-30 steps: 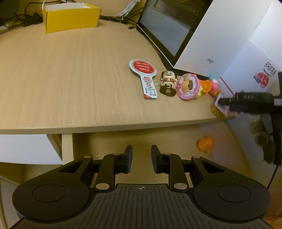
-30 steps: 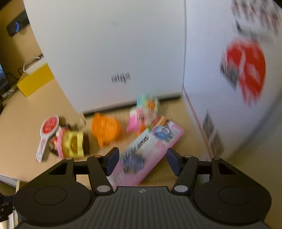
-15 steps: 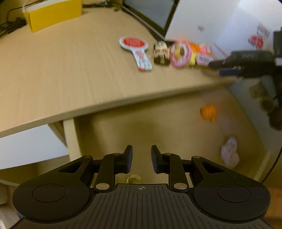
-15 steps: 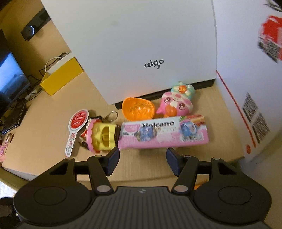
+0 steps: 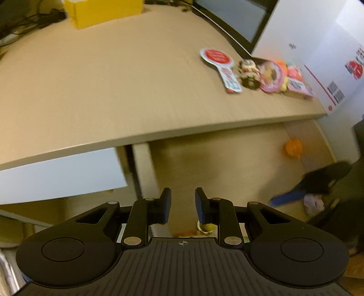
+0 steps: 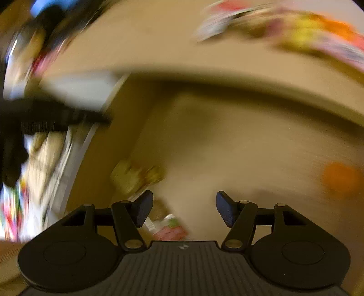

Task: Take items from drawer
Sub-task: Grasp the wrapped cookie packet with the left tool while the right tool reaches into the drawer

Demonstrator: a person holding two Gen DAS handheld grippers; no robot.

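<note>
Drawer (image 5: 227, 164) pulled open beneath the front edge of the desk (image 5: 113, 91), pale wood floor showing in both views. Inside: orange toy (image 5: 293, 147) near the far right corner, well apart from everything else; small pale purple-and-white item (image 5: 314, 203) by the right wall nearer the front; yellowish piece (image 5: 206, 226) at the near edge, half hidden behind the left tongs (image 5: 180, 206). Right wrist view heavily blurred, with only an orange blob (image 6: 340, 178) at right, a yellowish lump (image 6: 134, 174) left of centre and something pink and green (image 6: 173, 230) close to the camera; cannot tell what these are. Right tongs (image 6: 184, 209) spread wide and empty above the drawer floor, seen from the left camera as a dark shape with a blue tip (image 5: 287, 198) just beside the pale item. Left tongs narrowly parted, holding nothing, over the front of the drawer. On the desk above, toward its right end: red-and-white paddle tag (image 5: 221, 68), small figurine (image 5: 249, 74), round pink toy (image 5: 271, 76) and pink packet (image 5: 298, 86) in a tight row, beside a white box (image 5: 307, 34). Yellow box (image 5: 102, 11) at the far edge.
</note>
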